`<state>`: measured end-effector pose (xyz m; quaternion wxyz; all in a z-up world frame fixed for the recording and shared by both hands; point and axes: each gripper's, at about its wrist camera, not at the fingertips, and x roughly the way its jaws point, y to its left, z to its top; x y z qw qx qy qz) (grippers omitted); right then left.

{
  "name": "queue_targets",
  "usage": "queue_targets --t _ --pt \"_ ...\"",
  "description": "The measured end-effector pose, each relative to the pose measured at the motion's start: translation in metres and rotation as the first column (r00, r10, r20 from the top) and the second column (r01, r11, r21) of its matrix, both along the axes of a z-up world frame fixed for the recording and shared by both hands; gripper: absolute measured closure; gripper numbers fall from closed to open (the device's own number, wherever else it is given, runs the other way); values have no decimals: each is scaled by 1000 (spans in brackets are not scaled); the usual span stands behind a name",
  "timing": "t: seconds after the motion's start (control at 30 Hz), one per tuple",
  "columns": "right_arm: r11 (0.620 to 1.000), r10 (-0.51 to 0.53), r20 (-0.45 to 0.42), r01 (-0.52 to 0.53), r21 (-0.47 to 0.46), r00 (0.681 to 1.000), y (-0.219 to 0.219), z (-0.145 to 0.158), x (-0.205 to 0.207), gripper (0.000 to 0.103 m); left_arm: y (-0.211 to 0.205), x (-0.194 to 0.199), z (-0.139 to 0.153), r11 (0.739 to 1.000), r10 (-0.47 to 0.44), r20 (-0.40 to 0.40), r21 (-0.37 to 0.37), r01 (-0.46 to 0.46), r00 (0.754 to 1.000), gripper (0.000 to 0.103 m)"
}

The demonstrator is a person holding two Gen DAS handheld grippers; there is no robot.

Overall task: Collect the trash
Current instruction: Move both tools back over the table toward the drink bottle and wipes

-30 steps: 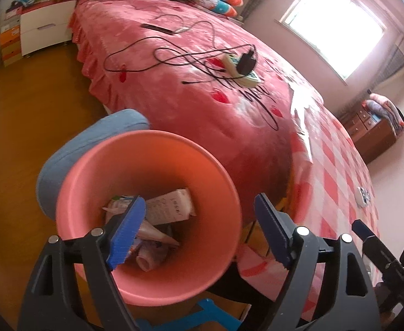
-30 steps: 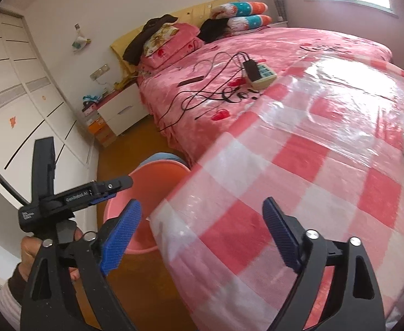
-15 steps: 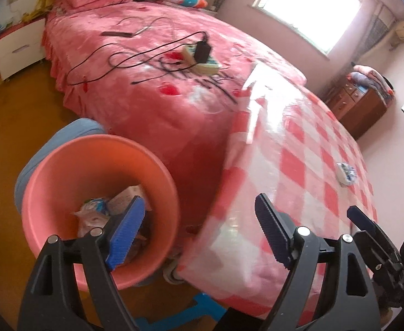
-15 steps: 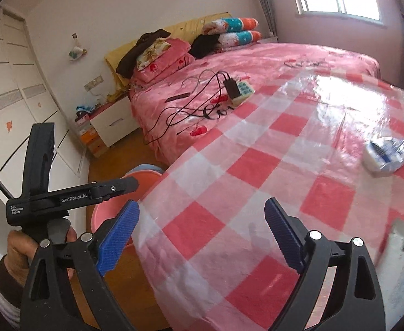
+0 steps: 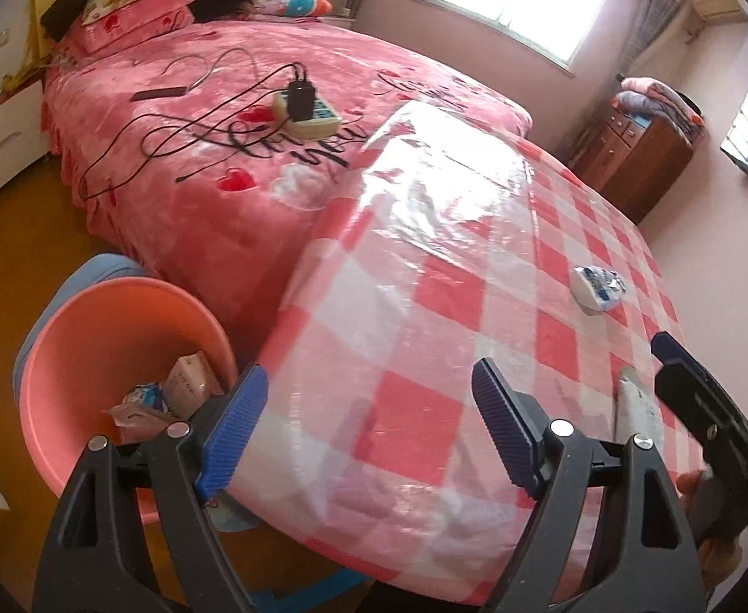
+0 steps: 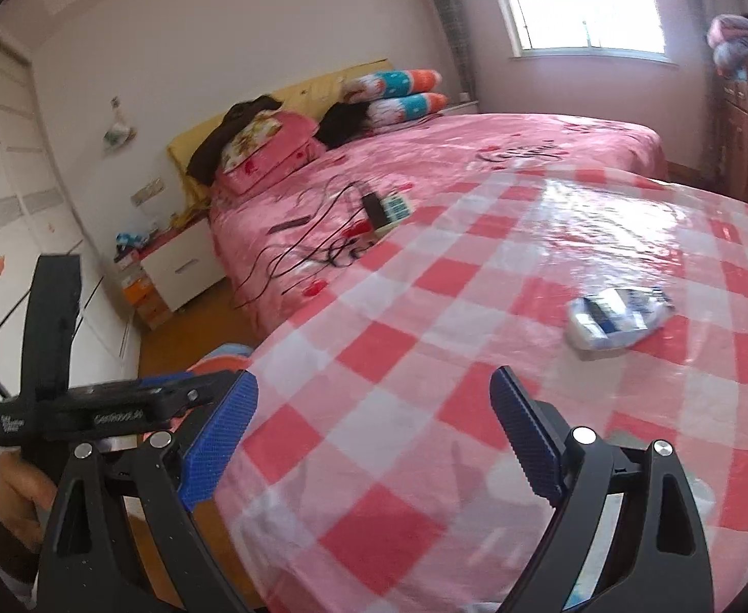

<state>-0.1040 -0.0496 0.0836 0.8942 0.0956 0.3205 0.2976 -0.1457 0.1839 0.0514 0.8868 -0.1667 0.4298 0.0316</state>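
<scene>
A crumpled white and blue wrapper (image 5: pixel 598 287) lies on the red checked table (image 5: pixel 425 306), far right; it also shows in the right wrist view (image 6: pixel 616 319). A flat pale wrapper (image 5: pixel 637 408) lies near the table's right edge. A pink bin (image 5: pixel 67 357) with several pieces of trash stands on the floor left of the table. My left gripper (image 5: pixel 369 434) is open and empty over the table's near left corner. My right gripper (image 6: pixel 374 439) is open and empty above the table, short of the crumpled wrapper.
A pink bed (image 5: pixel 251 117) with a power strip (image 5: pixel 307 112) and cables lies behind the table. A blue stool (image 5: pixel 88 270) stands behind the bin. A white nightstand (image 6: pixel 180 265) and a wooden dresser (image 5: pixel 634 153) stand by the walls.
Both grippers have swung right, from the bin towards the table top. The bin has slid to the left of the left wrist view; the crumpled wrapper has come into view.
</scene>
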Motion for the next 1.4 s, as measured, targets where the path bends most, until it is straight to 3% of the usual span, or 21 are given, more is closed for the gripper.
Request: queue_targets --t 0.43,0.9,1.17,1.27,1.4 --pt "989 -148 -10 148 21 989 -70 -7 22 12 -69 18 8 989 -142 -17 45 143 990 20" --pt "963 -253 -57 257 83 966 -137 -13 32 12 -122 38 15 971 -214 -38 105 217 976 20" --pt "936 -327 -130 340 93 936 -185 -28 41 12 -155 60 14 963 -263 -63 51 266 963 20" --pt "922 -353 -160 372 110 922 -203 -33 43 12 -174 74 15 949 -309 -56 48 311 950 20" --pt "909 -367 -193 395 136 910 -221 -40 45 12 -203 96 18 899 -408 -38 157 408 912 20"
